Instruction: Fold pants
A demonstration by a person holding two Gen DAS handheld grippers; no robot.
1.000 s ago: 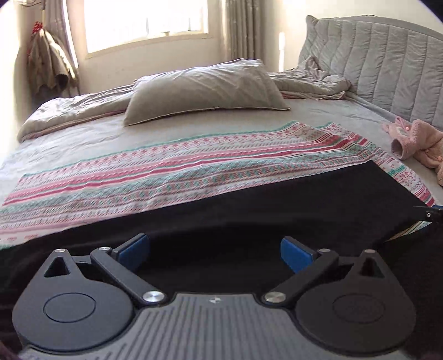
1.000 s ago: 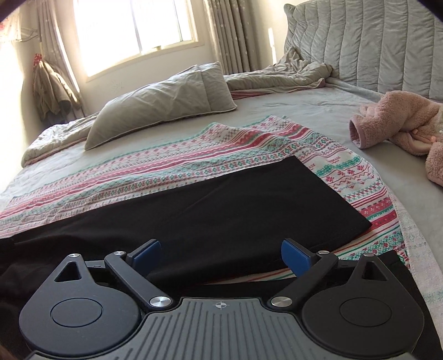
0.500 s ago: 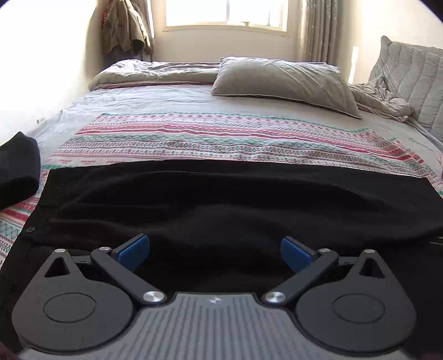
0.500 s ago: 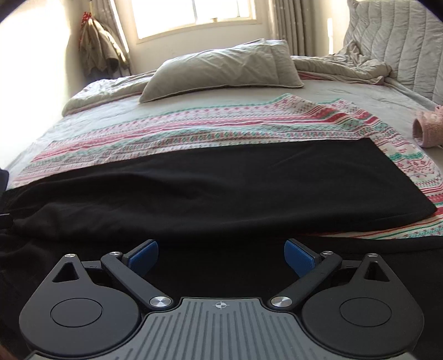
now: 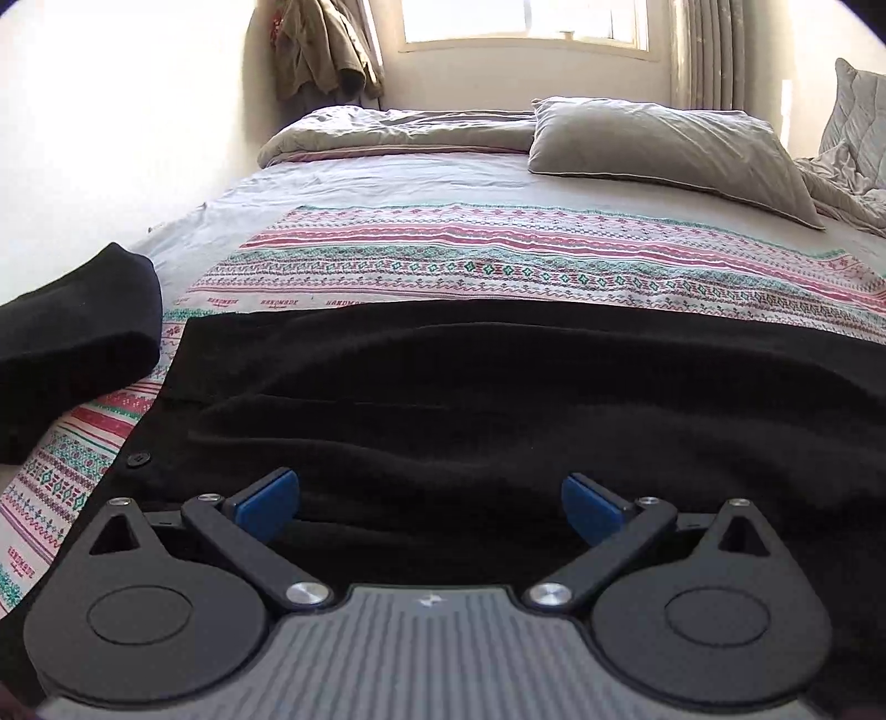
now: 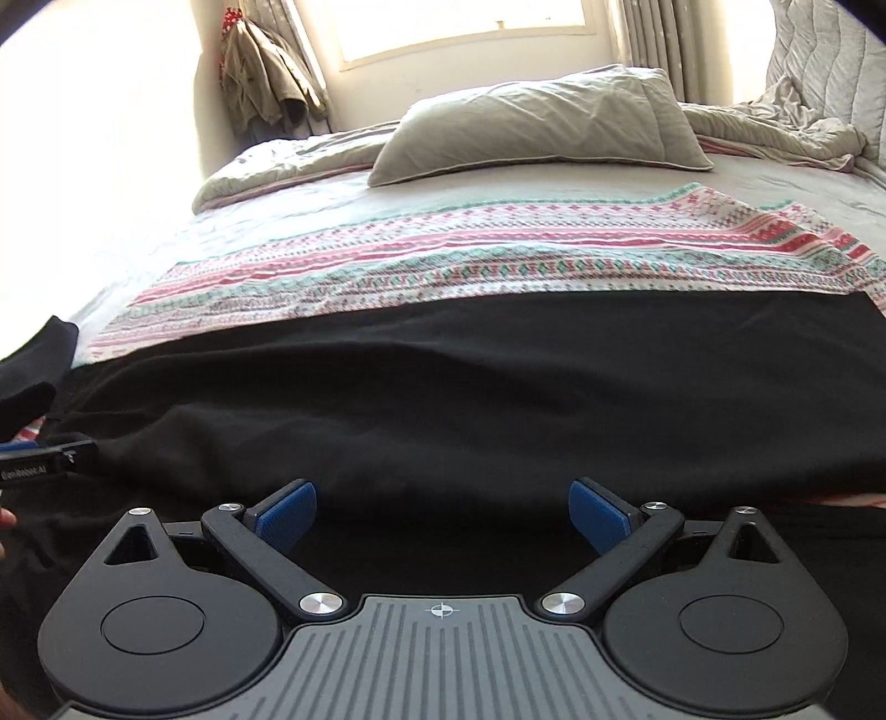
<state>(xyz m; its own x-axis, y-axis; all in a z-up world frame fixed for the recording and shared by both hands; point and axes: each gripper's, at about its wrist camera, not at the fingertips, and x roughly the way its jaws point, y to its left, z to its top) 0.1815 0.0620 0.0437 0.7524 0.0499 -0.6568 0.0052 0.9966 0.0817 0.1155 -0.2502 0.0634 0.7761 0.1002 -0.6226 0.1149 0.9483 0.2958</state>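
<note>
At the far left of my left claw's view, a dark folded garment (image 5: 77,327) sits on the patterned blanket (image 5: 498,260), just beside the black pants (image 5: 498,399). The pants lie spread flat across the near part of the blanket, their waist end to the left, with one button (image 5: 138,458) visible at that edge. My left claw (image 5: 431,501) hangs low over the pants with its blue pads (image 5: 268,501) wide apart and nothing between them. Beyond the blanket lies a grey pillow (image 5: 664,149) on the grey bed sheet (image 5: 360,177), with clothes hanging (image 5: 326,50) by the window.

In my right claw's view, the tip of my left claw shows at the left edge, over the pants' left end; I cannot tell whether it touches the fabric. My right claw (image 6: 443,512) is low over the pants (image 6: 498,387), pads spread wide, gripping nothing. The trouser legs run rightward, ending in a straight hem (image 6: 864,310) on the blanket.
</note>
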